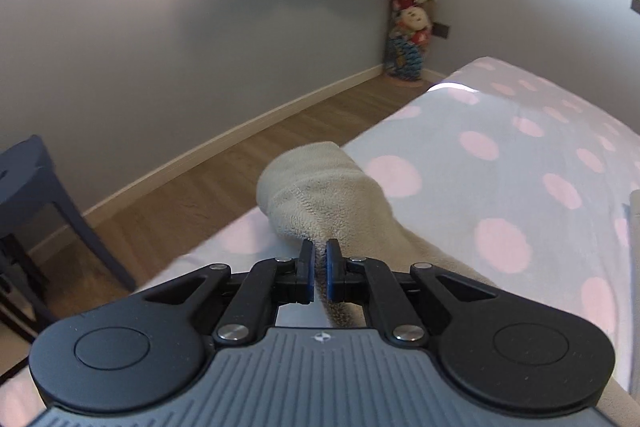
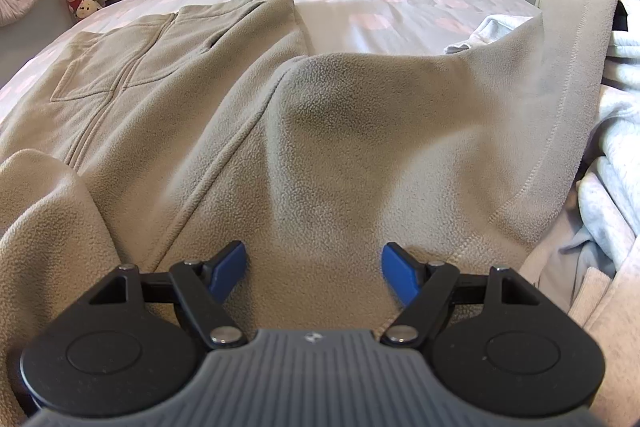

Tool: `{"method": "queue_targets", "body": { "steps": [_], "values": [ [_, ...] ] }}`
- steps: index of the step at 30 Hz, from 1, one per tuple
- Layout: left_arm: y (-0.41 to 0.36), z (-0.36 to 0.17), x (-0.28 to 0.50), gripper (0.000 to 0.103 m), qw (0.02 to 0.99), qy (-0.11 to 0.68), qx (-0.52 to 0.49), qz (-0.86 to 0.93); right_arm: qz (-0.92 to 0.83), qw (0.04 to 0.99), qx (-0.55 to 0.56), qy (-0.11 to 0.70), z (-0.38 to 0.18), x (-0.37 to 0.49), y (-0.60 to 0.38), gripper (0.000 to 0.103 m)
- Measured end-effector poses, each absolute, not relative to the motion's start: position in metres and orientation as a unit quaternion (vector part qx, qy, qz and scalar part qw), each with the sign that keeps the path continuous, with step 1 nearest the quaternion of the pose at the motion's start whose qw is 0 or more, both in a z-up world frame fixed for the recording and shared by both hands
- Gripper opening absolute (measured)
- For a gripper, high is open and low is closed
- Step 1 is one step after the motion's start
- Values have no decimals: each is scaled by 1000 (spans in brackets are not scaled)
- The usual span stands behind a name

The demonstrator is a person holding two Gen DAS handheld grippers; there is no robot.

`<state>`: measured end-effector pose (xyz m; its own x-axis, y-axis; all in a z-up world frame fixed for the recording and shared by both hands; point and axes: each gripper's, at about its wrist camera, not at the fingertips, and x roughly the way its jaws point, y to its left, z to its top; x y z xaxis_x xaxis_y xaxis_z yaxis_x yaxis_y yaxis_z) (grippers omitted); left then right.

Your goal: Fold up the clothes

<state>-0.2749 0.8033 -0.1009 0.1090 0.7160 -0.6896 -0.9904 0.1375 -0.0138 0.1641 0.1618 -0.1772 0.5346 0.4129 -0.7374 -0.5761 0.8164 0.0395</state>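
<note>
A: Left gripper [image 1: 320, 254] status?
B: Its blue fingers [image 1: 306, 269] are pinching a fold of the beige fleece jacket [image 1: 320, 187], which is rising at centre frame over the dotted bedspread [image 1: 520, 167].
A: And the right gripper [image 2: 314, 259]?
B: Its fingers are standing wide apart, holding nothing, hovering at lower centre just above the jacket [image 2: 320, 131]. The jacket is spreading across most of the frame; a pile of pale clothes [image 2: 612, 147] is lying at the right edge.
</note>
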Motion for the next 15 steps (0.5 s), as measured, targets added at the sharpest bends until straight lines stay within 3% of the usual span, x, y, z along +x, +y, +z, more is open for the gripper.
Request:
{"method": "queue_targets", "body": {
  "steps": [6, 15],
  "values": [
    [792, -106, -270, 10, 696, 284, -252, 609, 287, 870, -102, 388, -175, 164, 161, 77],
    [743, -85, -238, 41, 726, 268, -257, 578, 279, 878, -74, 381, -147, 177, 145, 77]
  ]
}}
